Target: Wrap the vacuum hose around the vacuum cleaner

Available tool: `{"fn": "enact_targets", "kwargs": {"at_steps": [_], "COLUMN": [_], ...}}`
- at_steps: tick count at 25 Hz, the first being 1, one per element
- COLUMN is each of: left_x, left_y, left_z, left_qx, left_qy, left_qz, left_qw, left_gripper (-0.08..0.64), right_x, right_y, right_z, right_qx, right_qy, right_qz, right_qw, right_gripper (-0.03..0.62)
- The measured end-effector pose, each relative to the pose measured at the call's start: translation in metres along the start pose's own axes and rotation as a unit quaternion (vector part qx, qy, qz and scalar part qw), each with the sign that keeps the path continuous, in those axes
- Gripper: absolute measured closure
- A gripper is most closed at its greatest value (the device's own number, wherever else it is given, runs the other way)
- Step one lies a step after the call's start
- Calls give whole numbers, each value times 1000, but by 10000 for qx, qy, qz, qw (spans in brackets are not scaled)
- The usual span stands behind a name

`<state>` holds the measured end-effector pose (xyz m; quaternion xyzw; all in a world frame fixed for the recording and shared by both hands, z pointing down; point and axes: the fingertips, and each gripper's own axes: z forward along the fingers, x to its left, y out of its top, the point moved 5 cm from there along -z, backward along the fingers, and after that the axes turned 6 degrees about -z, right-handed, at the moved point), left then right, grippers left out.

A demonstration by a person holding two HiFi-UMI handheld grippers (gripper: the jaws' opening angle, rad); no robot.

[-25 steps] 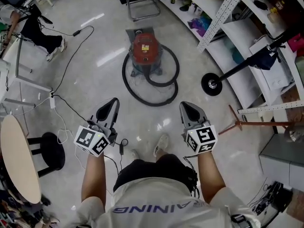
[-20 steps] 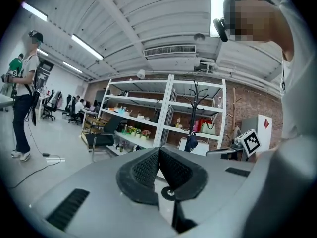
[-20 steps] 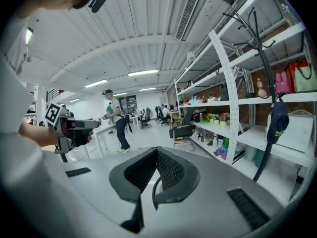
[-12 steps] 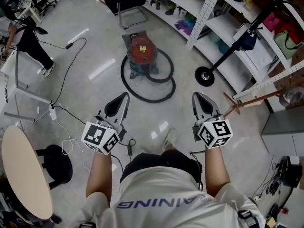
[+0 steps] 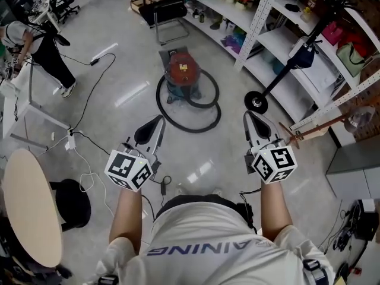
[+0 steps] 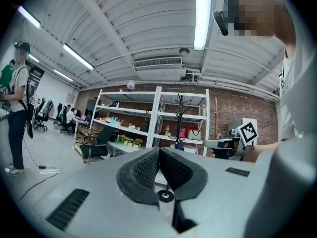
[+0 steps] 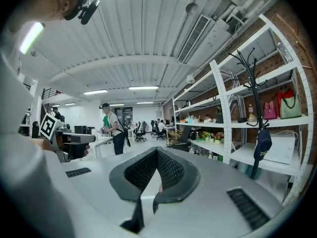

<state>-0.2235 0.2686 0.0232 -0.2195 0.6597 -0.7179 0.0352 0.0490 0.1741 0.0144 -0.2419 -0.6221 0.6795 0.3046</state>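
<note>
Head view: hose (image 5: 189, 123) looped on floor (image 5: 127, 91) round vacuum cleaner (image 5: 181, 70), ahead.
Both jaws together, empty; left gripper (image 5: 158, 120) looks nearer than right gripper (image 5: 249, 116).

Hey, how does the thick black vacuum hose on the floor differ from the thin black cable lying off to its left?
The thick black vacuum hose is much fatter than the thin black cable. The hose curls in overlapping loops at the red vacuum cleaner's base; the cable trails in one loose open line, apart from the cleaner. Both are black, flexible and lie on the grey floor.
</note>
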Motion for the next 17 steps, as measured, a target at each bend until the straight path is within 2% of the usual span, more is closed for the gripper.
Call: {"fn": "enact_targets", "kwargs": {"at_steps": [4, 9, 17], "left_x": [-27, -55, -68], "left_y": [0, 0, -10], "left_z": [9, 14, 22], "left_qx": [-37, -41, 9], "left_qy": [160, 155, 99], "left_qz": [-69, 18, 55], "left_qw": [9998, 9999, 9999], "left_gripper": [543, 543, 543], "right_x": [-23, -41, -46], "right_y": [6, 4, -7], "right_z": [-14, -33, -38], "right_qx": [-74, -54, -7], "right_qy": [211, 228, 323], "right_qz": [-23, 61, 102], "right_qw": [9997, 9997, 9994], "right_gripper": [583, 583, 583]}}
